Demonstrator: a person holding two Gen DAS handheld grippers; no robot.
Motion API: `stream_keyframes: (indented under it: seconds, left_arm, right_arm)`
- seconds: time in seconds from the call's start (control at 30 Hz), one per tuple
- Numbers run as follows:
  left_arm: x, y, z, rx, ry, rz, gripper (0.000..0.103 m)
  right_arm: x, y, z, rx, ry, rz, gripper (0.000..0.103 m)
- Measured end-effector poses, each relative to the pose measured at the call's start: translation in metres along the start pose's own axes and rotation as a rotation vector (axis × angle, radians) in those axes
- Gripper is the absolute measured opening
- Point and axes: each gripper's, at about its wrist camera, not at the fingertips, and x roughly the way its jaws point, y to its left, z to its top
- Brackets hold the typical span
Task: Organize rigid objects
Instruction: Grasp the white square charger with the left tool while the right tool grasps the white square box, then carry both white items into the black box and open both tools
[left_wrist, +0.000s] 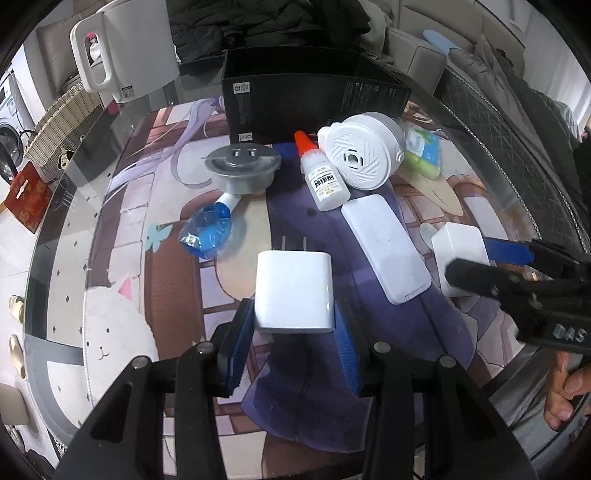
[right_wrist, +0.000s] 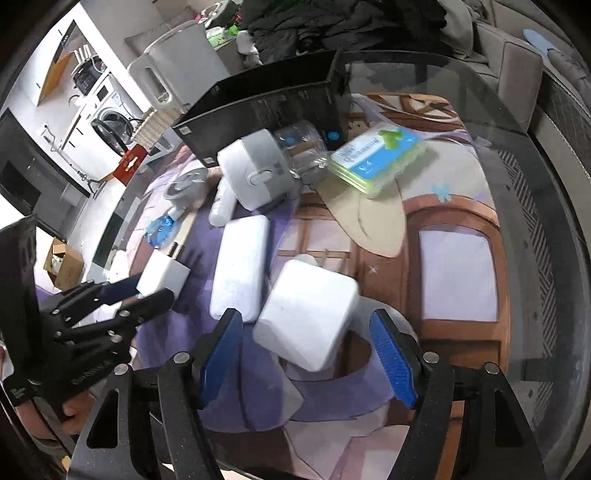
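My left gripper is shut on a white two-prong charger, prongs pointing away; it also shows in the right wrist view. My right gripper is open around a white square adapter that lies on the mat; this adapter shows at the right of the left wrist view, with the right gripper around it. A white flat power bank lies between the two chargers, also seen in the right wrist view.
A black open box stands at the back. In front of it lie a glue bottle, a round white device, a grey metal lid, a blue plastic piece and a green-blue pack. A white kettle stands far left.
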Motion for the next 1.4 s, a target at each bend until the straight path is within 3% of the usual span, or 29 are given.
stream_keyframes:
  seconds: [0.1,0.2,0.27,0.43,0.63,0.87,1.07,1.3,1.4]
  left_arm:
    - [0.0,0.0,0.001,-0.006,0.002,-0.011,0.042]
    - [0.0,0.003,0.001,-0.017,0.002,-0.018,0.042]
    - [-0.001,0.003,0.001,-0.016,0.0,-0.019,0.042]
    - [0.001,0.001,0.004,-0.02,-0.004,-0.011,0.05]
    - [0.004,-0.001,0.007,-0.011,-0.015,0.01,0.05]
    - [0.011,-0.002,0.007,0.007,-0.004,0.029,0.041]
    - [0.011,-0.002,0.008,0.014,-0.009,0.041,0.041]
    - [-0.002,-0.005,0.008,0.048,-0.078,0.059,0.041]
    - [-0.01,-0.006,0.01,0.055,-0.117,0.043,0.041]
  right_arm:
    - [0.005,0.003,0.004,-0.02,-0.001,-0.032,0.056]
    - [0.007,-0.002,0.006,-0.05,0.005,-0.047,0.051]
    - [0.003,0.0,0.005,-0.106,-0.023,-0.109,0.047]
    - [0.01,-0.004,0.002,-0.119,-0.009,-0.13,0.047]
    - [0.015,0.002,0.004,-0.167,-0.013,-0.164,0.047]
    - [0.018,0.01,-0.001,-0.208,-0.026,-0.202,0.047]
    - [0.019,0.008,0.0,-0.202,-0.03,-0.197,0.046]
    - [0.016,0.011,-0.003,-0.211,-0.037,-0.162,0.045]
    - [0.009,0.016,-0.004,-0.217,-0.078,-0.157,0.045]
